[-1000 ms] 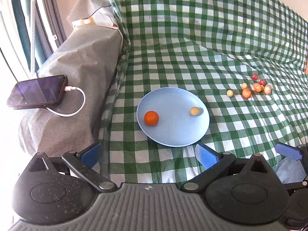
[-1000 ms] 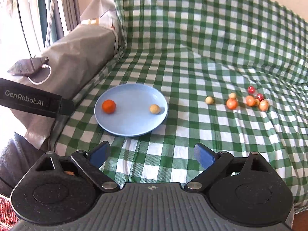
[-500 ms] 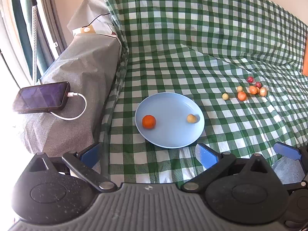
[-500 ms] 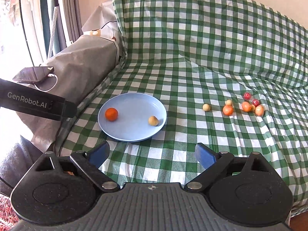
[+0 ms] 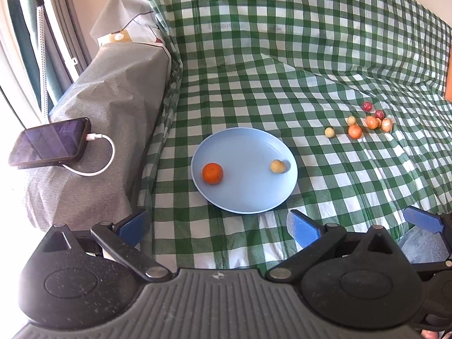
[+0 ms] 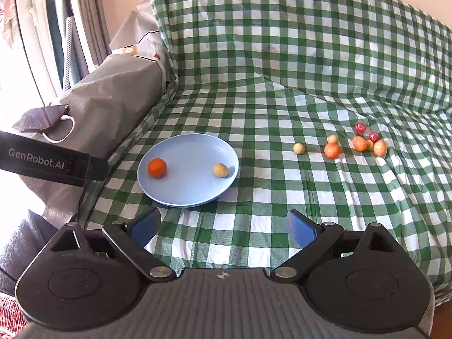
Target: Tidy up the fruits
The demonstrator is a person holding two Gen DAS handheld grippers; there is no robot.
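A light blue plate (image 5: 245, 197) (image 6: 183, 192) lies on the green checked cloth. It holds an orange fruit (image 5: 212, 173) (image 6: 157, 167) on its left and a small yellow fruit (image 5: 277, 166) (image 6: 220, 169) on its right. Several small orange, yellow and red fruits (image 5: 367, 121) (image 6: 356, 142) lie loose on the cloth to the right. My left gripper (image 5: 217, 226) is open and empty, near the cloth's front edge below the plate. My right gripper (image 6: 223, 224) is open and empty, in front of the plate's right side; one of its blue fingers (image 5: 421, 221) shows in the left wrist view.
A grey covered armrest (image 5: 113, 90) (image 6: 113, 93) rises left of the plate, with a phone (image 5: 49, 142) (image 6: 41, 118) on a white charging cable. The cloth climbs the backrest (image 5: 282, 22) behind. A strap of the left gripper (image 6: 50, 159) crosses the right wrist view.
Both grippers have drawn back and up from the plate, so the plate and fruits look smaller and farther. Both stay open. No fruit has moved.
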